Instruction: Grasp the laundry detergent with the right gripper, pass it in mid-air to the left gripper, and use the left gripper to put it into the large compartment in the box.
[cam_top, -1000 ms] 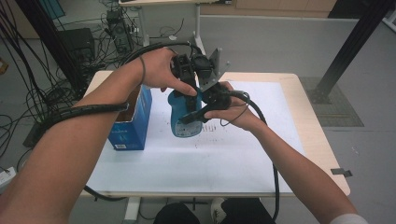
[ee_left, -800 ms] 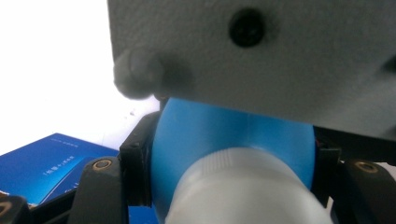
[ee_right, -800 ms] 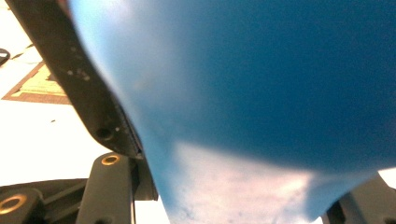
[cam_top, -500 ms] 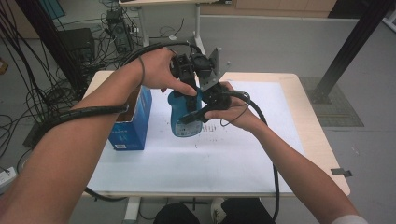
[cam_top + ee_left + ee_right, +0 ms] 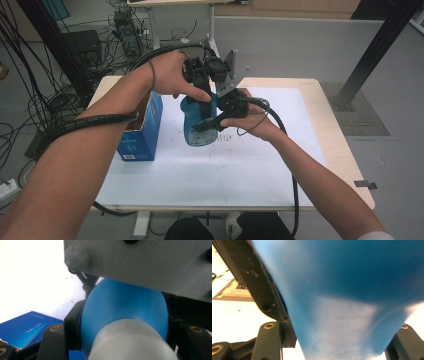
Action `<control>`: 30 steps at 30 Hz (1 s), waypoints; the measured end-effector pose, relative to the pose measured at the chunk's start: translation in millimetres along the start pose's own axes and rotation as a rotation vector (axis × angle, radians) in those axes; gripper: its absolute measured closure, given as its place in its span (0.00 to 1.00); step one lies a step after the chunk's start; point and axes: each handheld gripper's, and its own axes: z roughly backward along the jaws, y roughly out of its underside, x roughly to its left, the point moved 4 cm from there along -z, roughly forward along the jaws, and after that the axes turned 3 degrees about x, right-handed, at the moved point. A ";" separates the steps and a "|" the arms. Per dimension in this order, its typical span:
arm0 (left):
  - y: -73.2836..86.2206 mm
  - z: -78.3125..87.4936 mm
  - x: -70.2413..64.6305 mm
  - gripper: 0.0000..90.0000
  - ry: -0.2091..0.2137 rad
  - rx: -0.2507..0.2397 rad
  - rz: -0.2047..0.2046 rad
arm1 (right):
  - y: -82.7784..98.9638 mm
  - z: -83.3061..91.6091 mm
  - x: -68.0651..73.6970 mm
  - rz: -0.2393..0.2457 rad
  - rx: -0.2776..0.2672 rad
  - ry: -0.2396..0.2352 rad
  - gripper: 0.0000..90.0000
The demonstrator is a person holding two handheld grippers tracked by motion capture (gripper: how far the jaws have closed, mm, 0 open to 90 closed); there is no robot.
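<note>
Above the middle of the white-topped bench [image 5: 250, 175], a person holds a blue bottle [image 5: 199, 127] between two hand-held grippers, its base on or just over the surface, the high view not settling which. The bottle stands nearly upright, its long axis running up from the bench, its narrower upper end toward the left gripper [image 5: 202, 95], which comes down on it from above. In the left gripper view the black jaws are pinched on the bottle's blue shoulder [image 5: 125, 310], one on each side, with the white cap [image 5: 130, 340] nearest the camera. The right gripper [image 5: 212, 121] comes in level from the person's right and meets the bottle's side. In the right gripper view the blue body [image 5: 342, 302] lies between that gripper's jaws, which have just been easing apart; the jaws sit close against both flanks, though the blurred picture does not show whether the pads press on it. A blue carton [image 5: 142, 132] stands just beside the bottle, toward the person's left.
</note>
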 end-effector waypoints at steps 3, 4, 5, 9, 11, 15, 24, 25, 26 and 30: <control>0.1 0.7 -0.1 0.42 0.000 0.008 -0.001 | 0.0 0.1 0.2 -0.003 -0.001 0.001 0.44; 0.2 0.5 -0.2 0.42 -0.002 0.008 0.000 | 0.0 0.1 0.1 -0.002 0.000 0.002 0.44; 0.3 0.4 -0.2 0.42 -0.002 0.006 0.002 | -0.1 0.2 0.0 0.002 0.001 0.007 0.44; 0.7 1.1 -0.3 0.42 -0.002 0.012 0.002 | -0.5 -0.3 0.2 0.003 -0.001 0.009 0.43; 1.0 1.0 -0.5 0.42 0.001 0.010 0.003 | -0.7 -0.4 0.4 0.003 -0.002 0.008 0.43; 1.0 2.0 -0.5 0.42 -0.005 0.006 0.005 | -0.9 -0.4 0.5 0.001 -0.004 0.009 0.42; 1.1 3.8 -0.1 0.42 -0.005 0.000 0.009 | -0.9 0.7 1.0 -0.013 -0.003 0.013 0.42; 1.3 3.8 0.0 0.42 -0.005 -0.002 0.009 | -0.7 0.6 1.1 -0.014 -0.001 0.013 0.41; 1.5 4.3 0.1 0.42 -0.003 0.003 0.010 | -0.5 0.3 1.0 -0.013 0.001 0.015 0.41; 1.1 6.6 -0.4 0.42 -0.008 -0.016 0.014 | 1.4 -0.9 -0.5 0.011 0.021 0.038 0.37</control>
